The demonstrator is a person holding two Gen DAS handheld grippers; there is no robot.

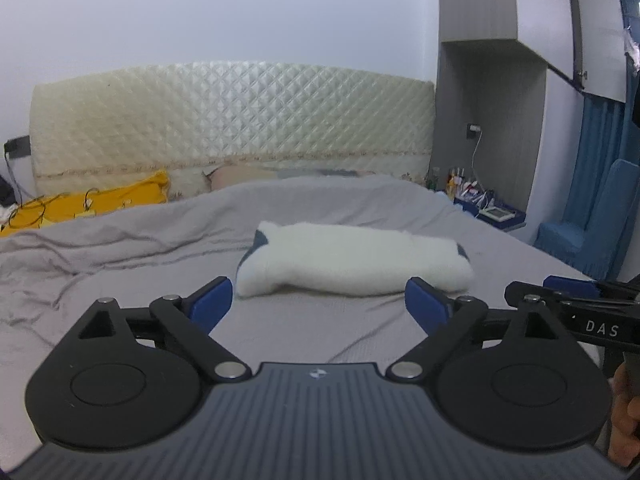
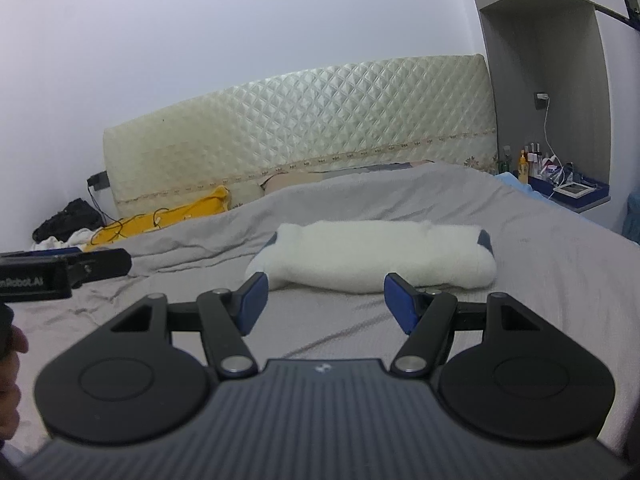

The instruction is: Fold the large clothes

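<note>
- Hovering low over the bed: left tool [image 1: 319,303], blue pads spread wide, nothing between them, only grey sheet [image 1: 280,332] under the gap.
- Right tool [image 2: 326,303] same pose, blue pads apart at a moderate width, gap empty, not touching anything.
- Both tools sit side by side; the right one's black body shows at the right edge of the left wrist view, the left one's at the left edge of the right wrist view. Part of a hand [image 1: 624,420] is visible on the right one's grip.
- Just beyond both sets of fingertips: folded garment [image 1: 352,258], white fleecy outside, dark blue showing at both ends. Lies flat mid-bed as a compact bundle, long side across the view, clear of both tools.
- Sheet is smooth near the garment, wrinkled and bunched toward the left.
- Further back left: yellow cushion [image 1: 104,200] with a thin cable lying on it.
- At the head of the bed: cream quilted headboard [image 1: 232,120], a pillow partly hidden below it.
- Far right: nightstand [image 2: 576,192] crowded with small bottles and a blue tray; charger cable hangs from a wall socket above.
- Blue curtain [image 1: 600,152] at the far right edge.
</note>
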